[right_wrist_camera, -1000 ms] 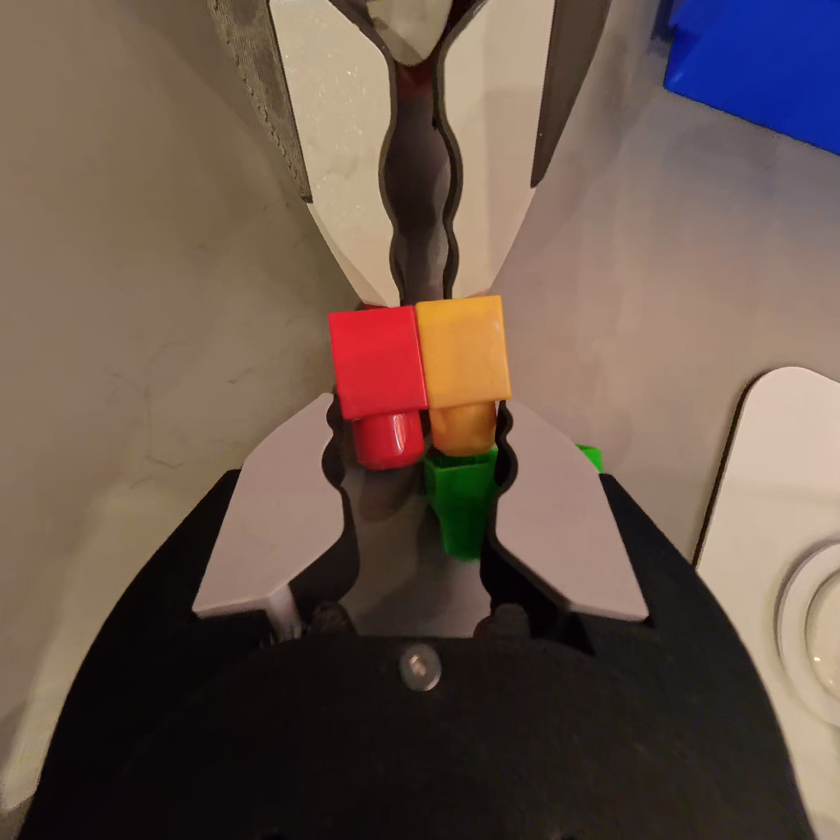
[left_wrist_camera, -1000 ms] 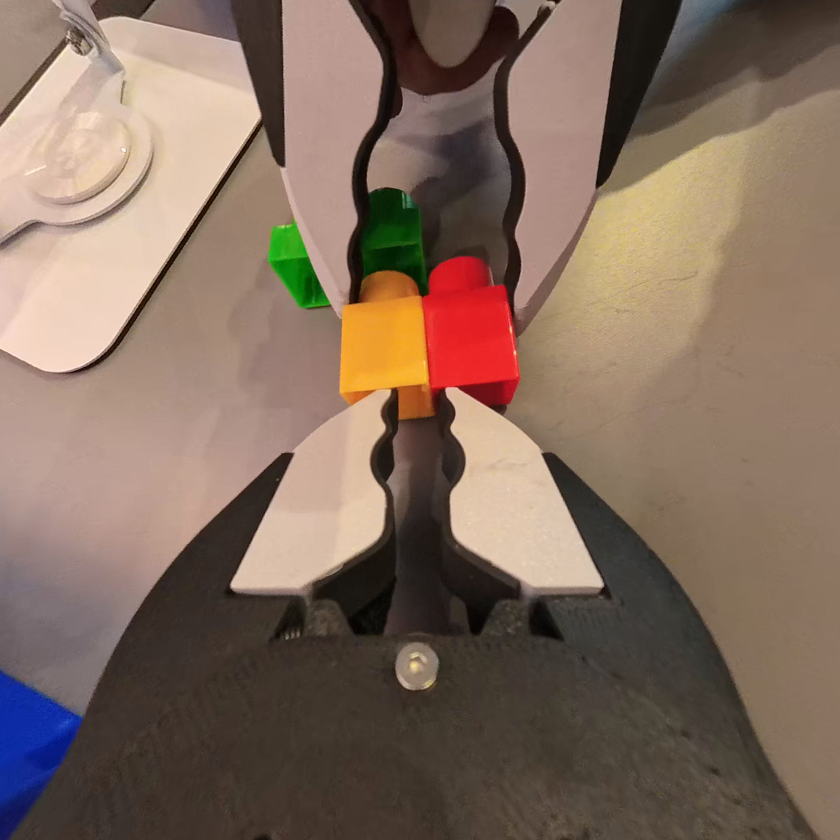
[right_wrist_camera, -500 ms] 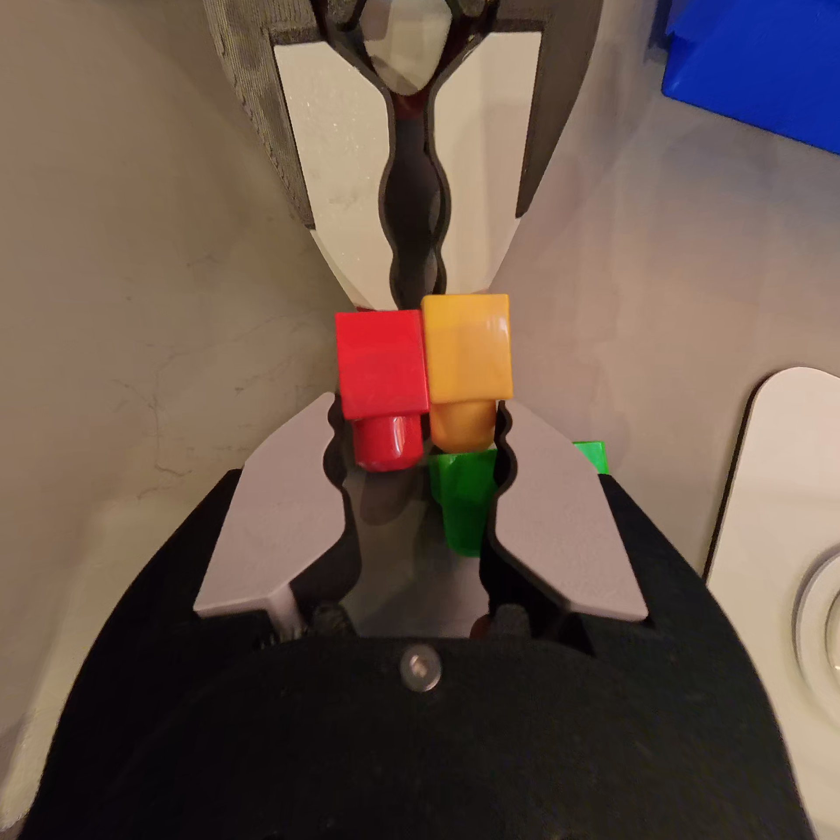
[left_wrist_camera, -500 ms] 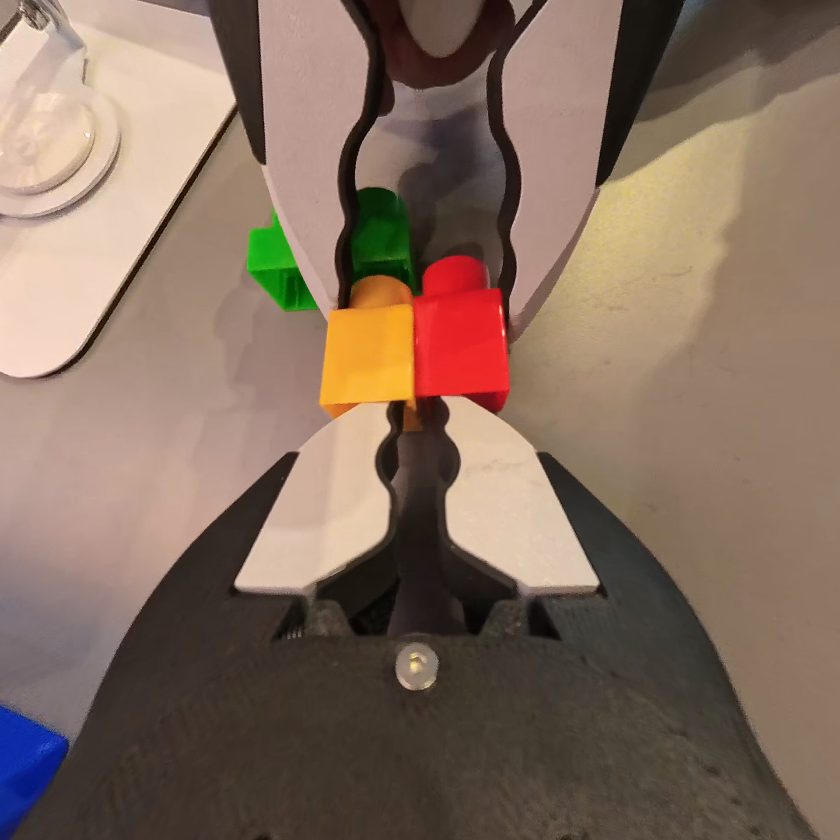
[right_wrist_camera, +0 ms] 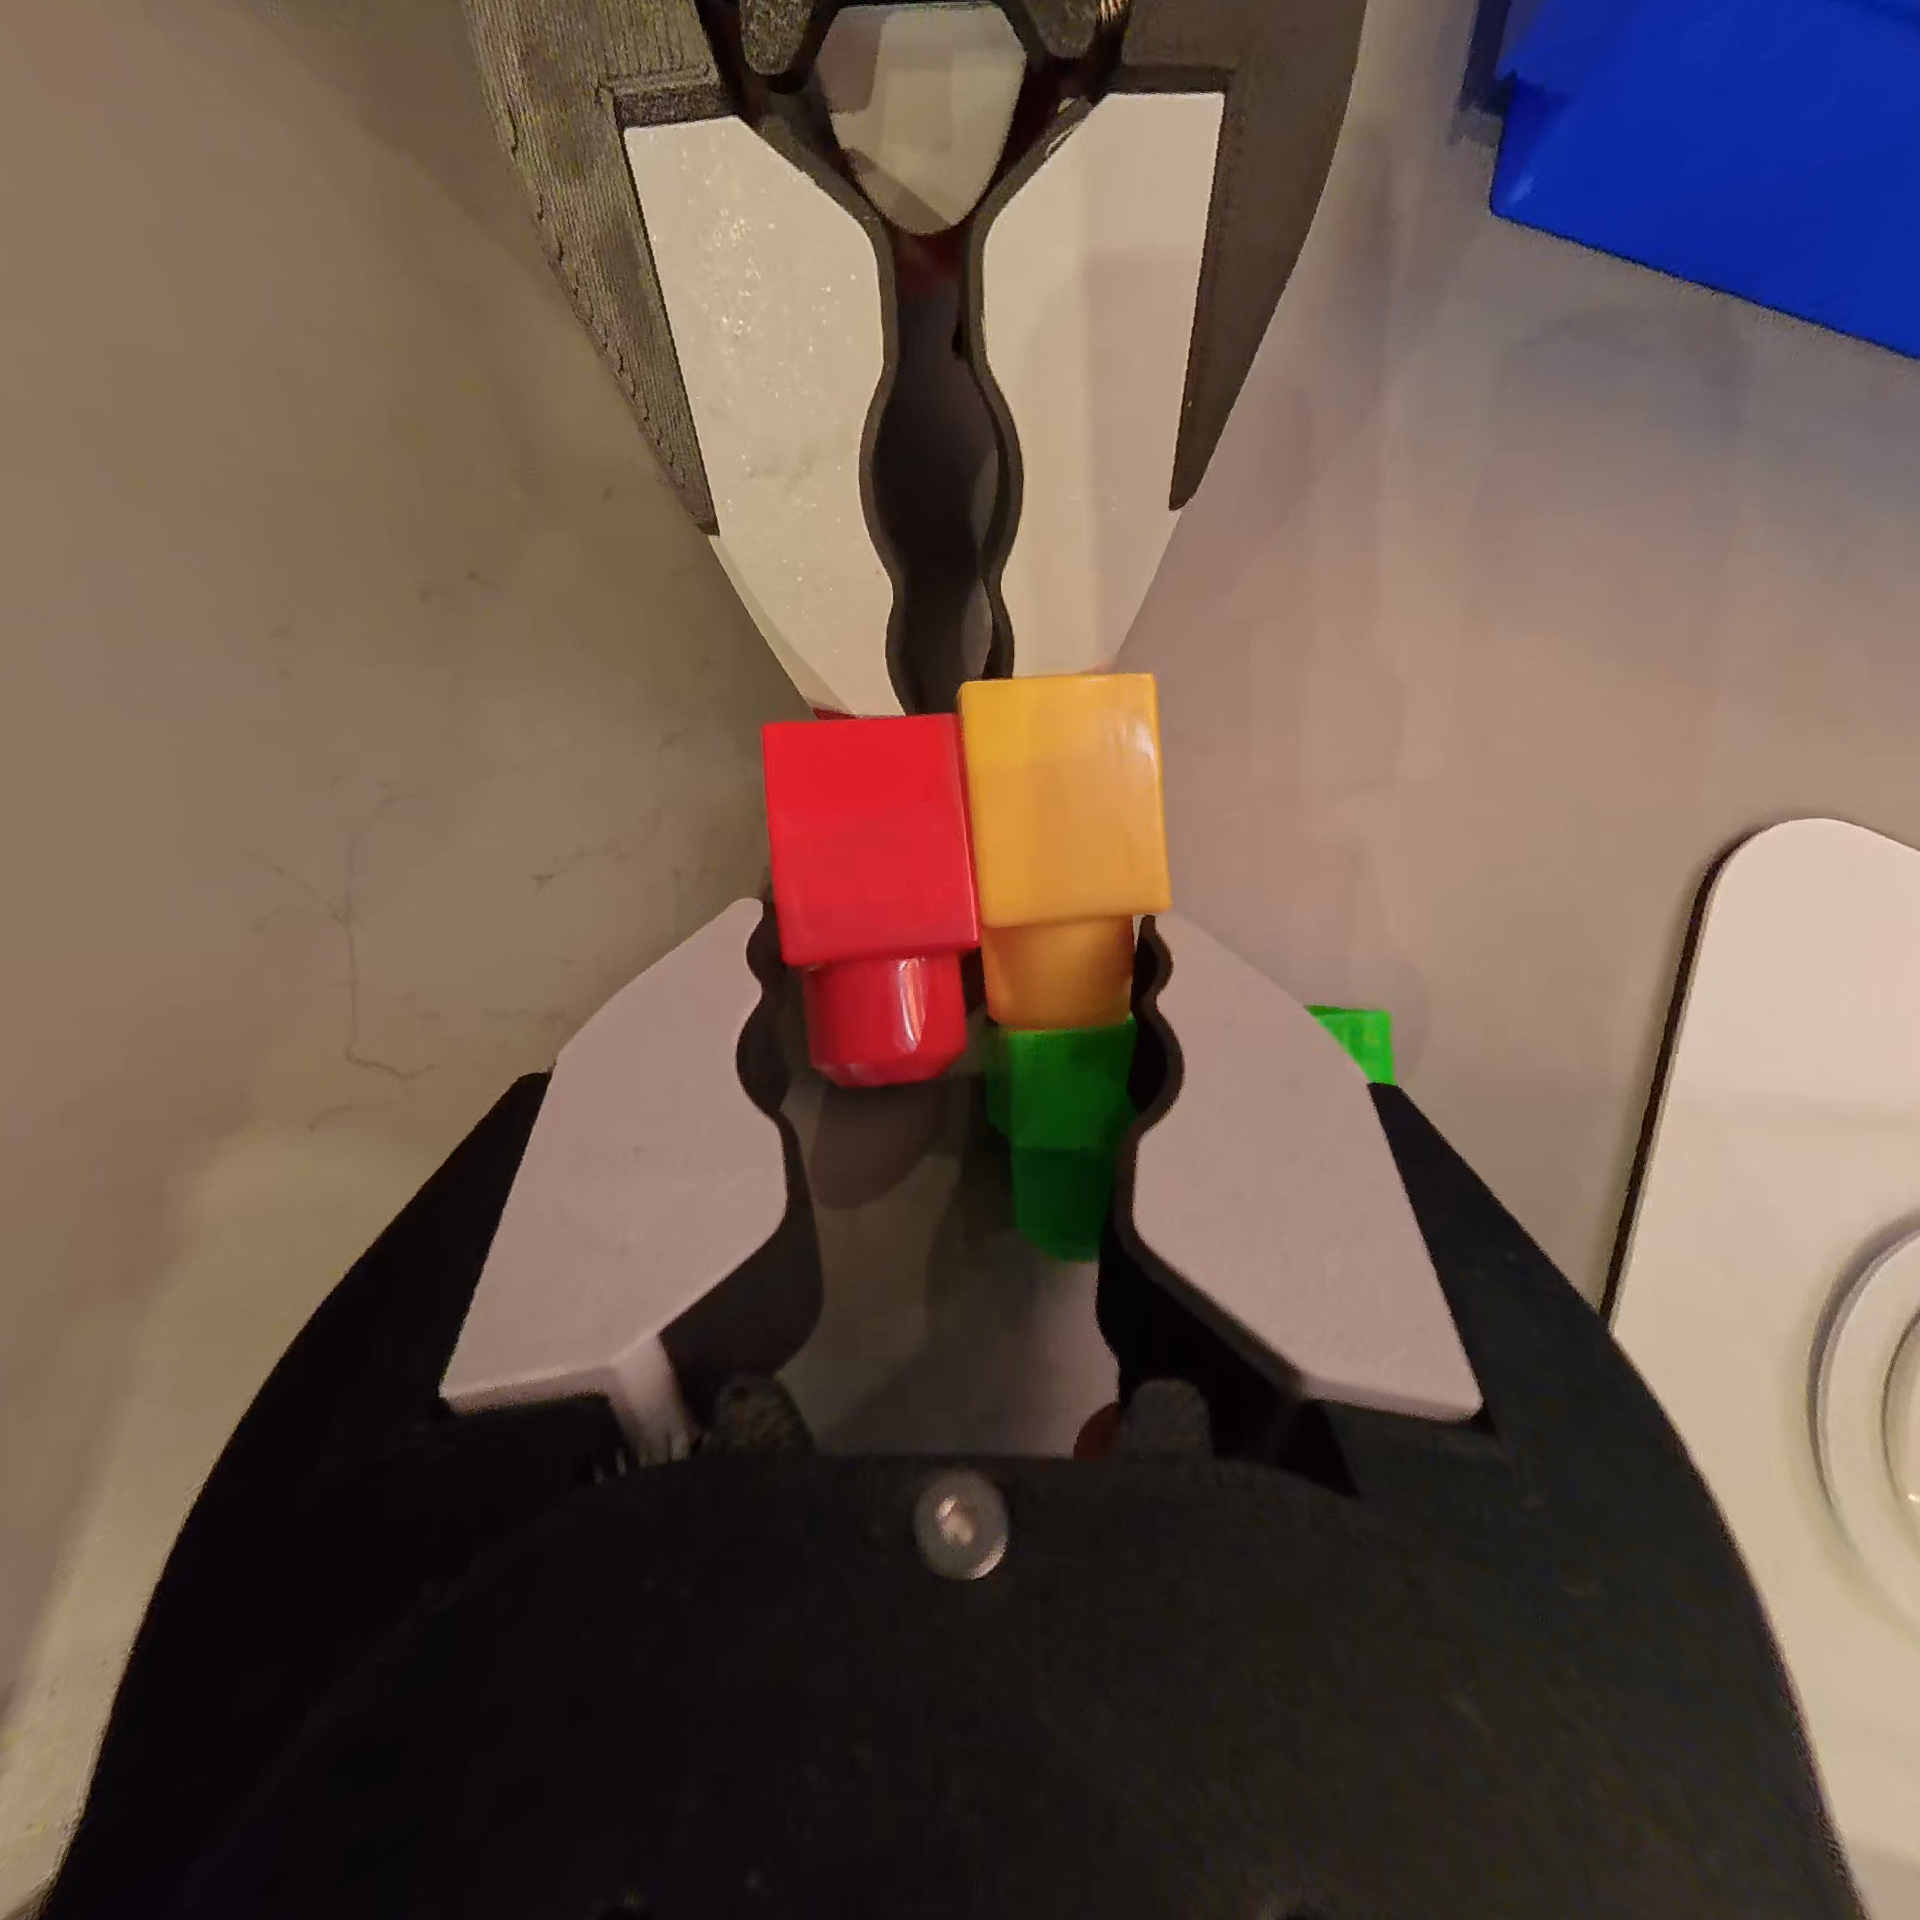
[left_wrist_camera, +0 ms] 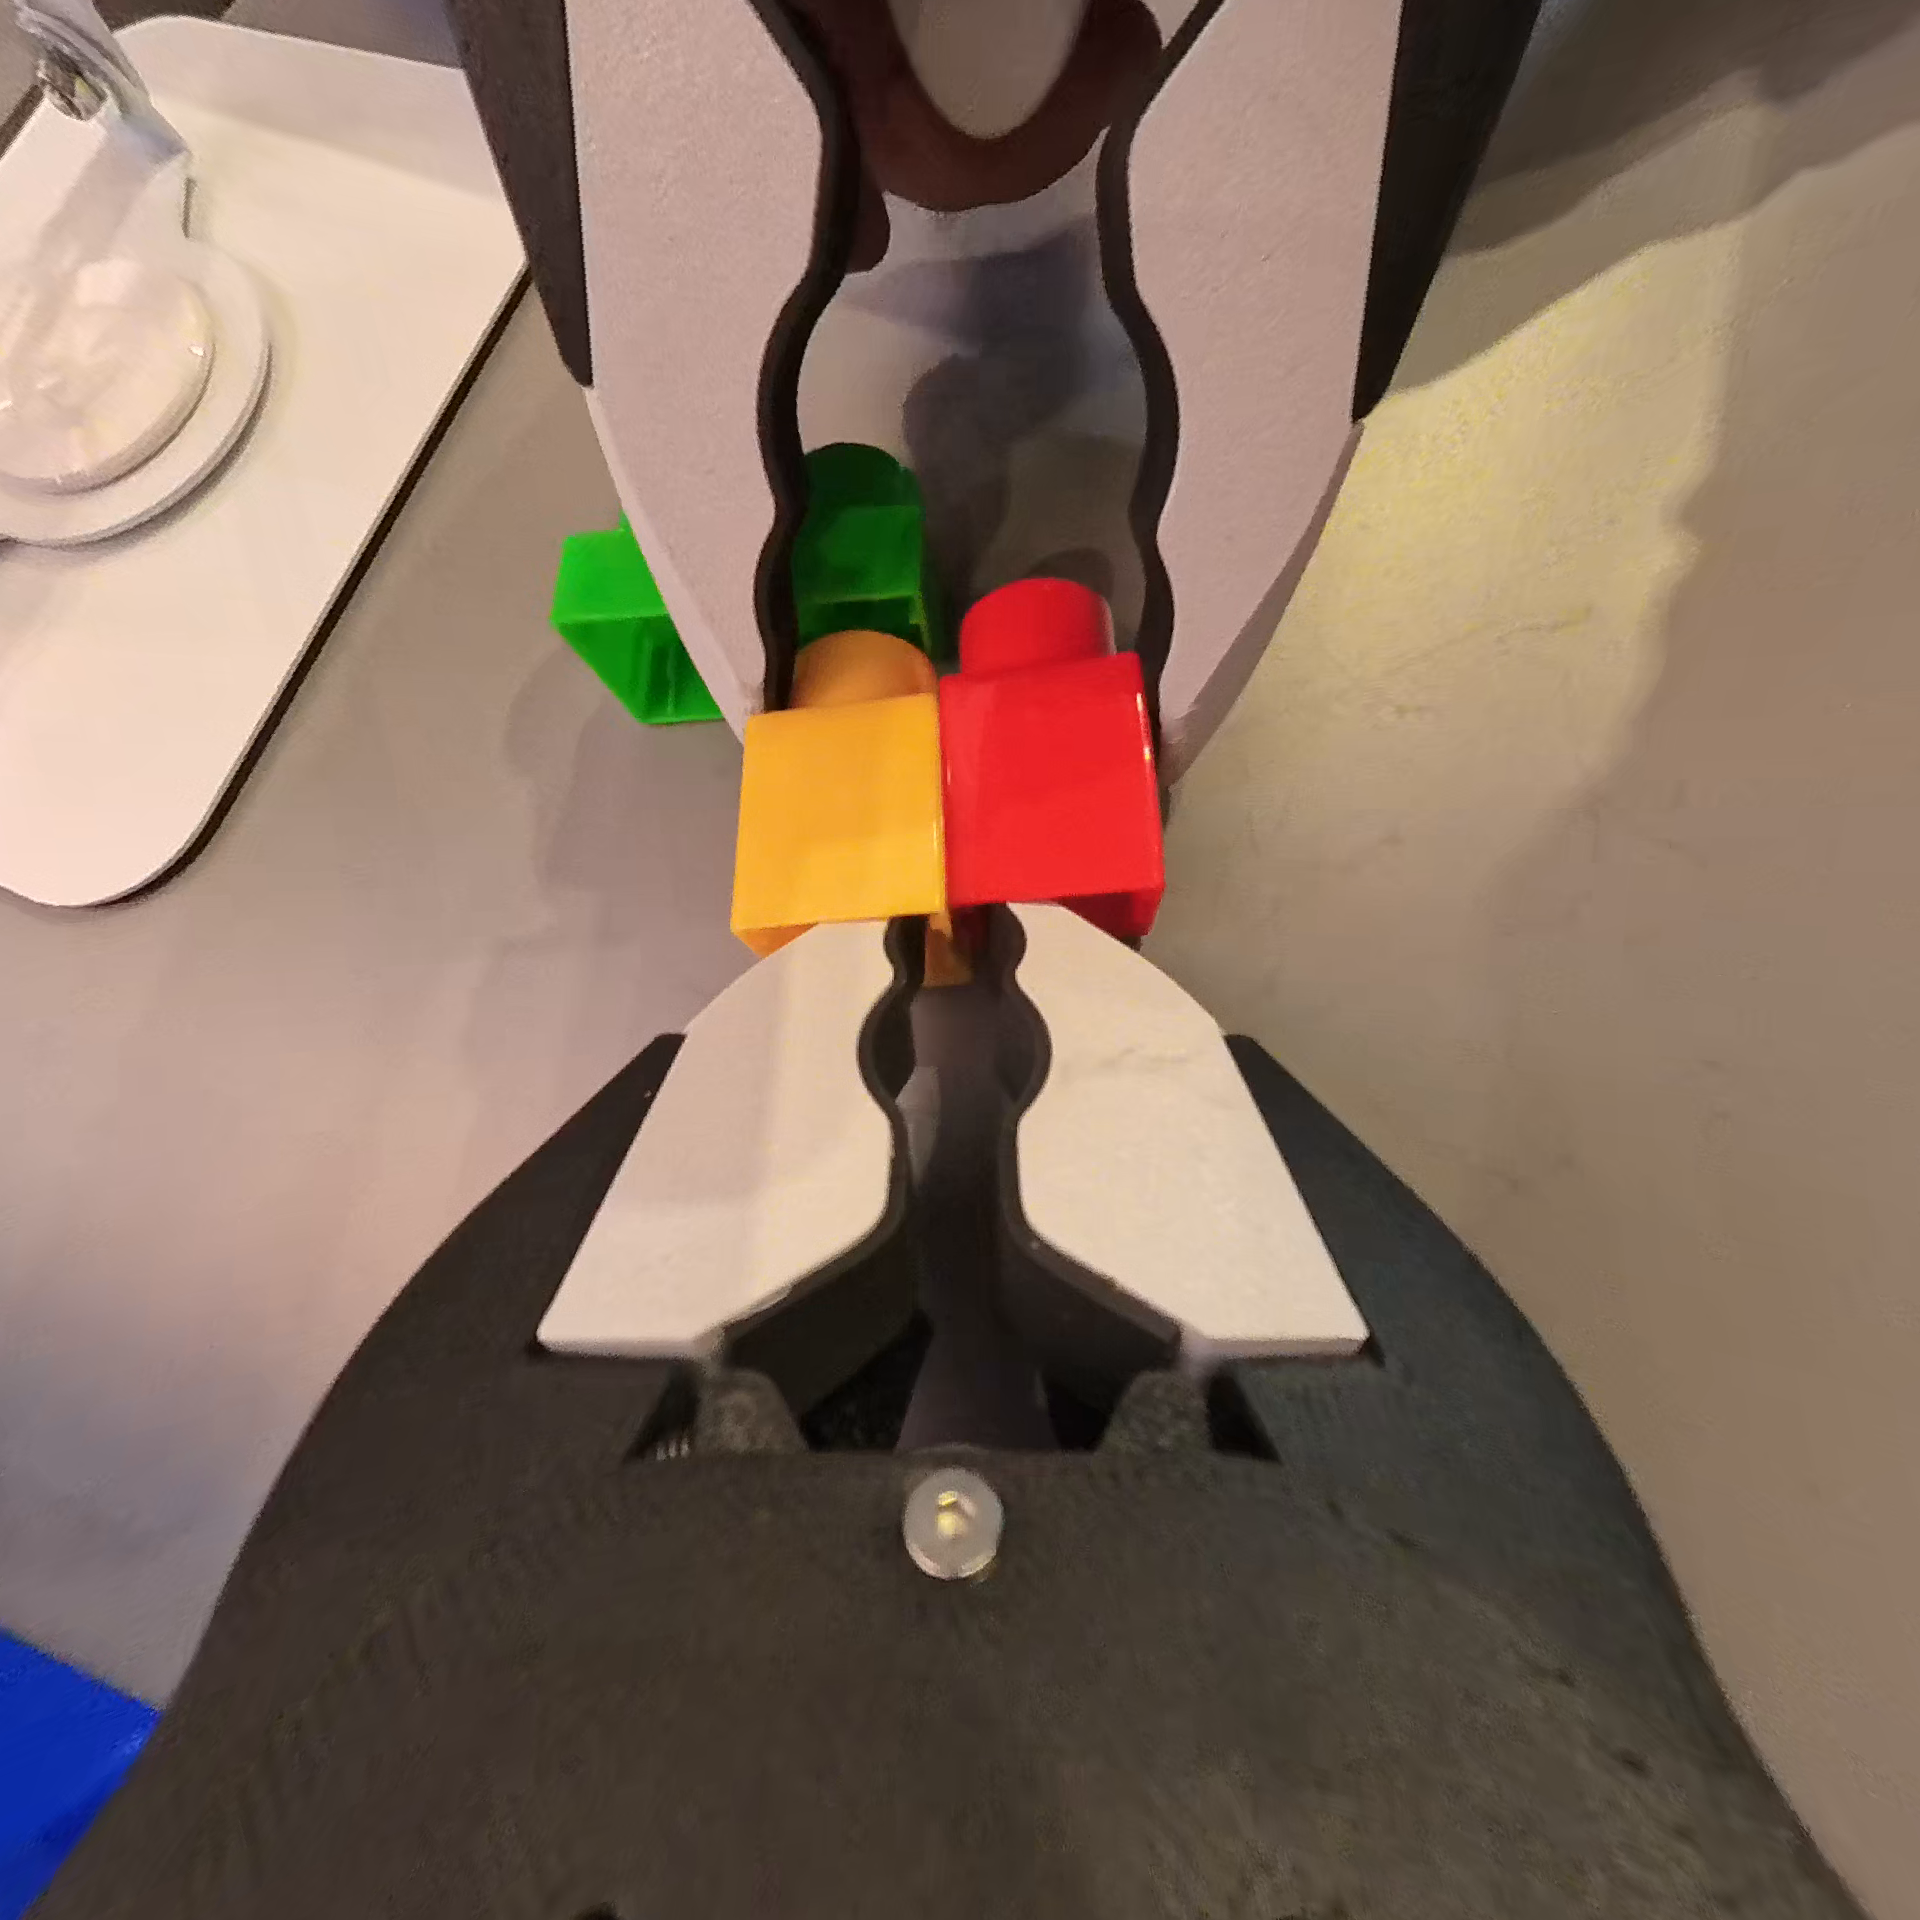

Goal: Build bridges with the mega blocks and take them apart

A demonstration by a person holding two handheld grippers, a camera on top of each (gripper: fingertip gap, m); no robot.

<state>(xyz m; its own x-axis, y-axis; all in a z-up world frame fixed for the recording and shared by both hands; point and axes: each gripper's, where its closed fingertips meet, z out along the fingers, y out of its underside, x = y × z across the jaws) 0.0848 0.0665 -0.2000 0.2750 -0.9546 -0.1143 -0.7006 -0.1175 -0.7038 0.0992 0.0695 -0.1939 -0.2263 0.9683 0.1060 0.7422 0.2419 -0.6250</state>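
The left gripper (left_wrist_camera: 951, 951) has its two grey fingers drawn close together, and they pinch the thin lower walls where the orange block (left_wrist_camera: 842, 810) and the red block (left_wrist_camera: 1049, 790) meet; a sliver of orange and red plastic shows in the narrow slot between the tips. The two blocks sit side by side, flanks touching, lifted clear of the grey tabletop (left_wrist_camera: 312, 1039), each with its round stud pointing away from the left gripper.

The right gripper (right_wrist_camera: 956, 935) faces it from the opposite side with fingers spread wide. Its pads flank the studs and the near edges of the pair: the left pad sits against the corner of the red block, the right pad against the orange stud. Whether they actually press cannot be told from here.

A green block (left_wrist_camera: 857, 540) lies on the tabletop beneath the right gripper, partly hidden by a finger, just behind the orange stud.

A white board (left_wrist_camera: 343, 312) with rounded corners rests on the tabletop off to one side, carrying a clear glass piece (left_wrist_camera: 94, 374). A blue bin (right_wrist_camera: 1704, 156) shows at the edge of both views
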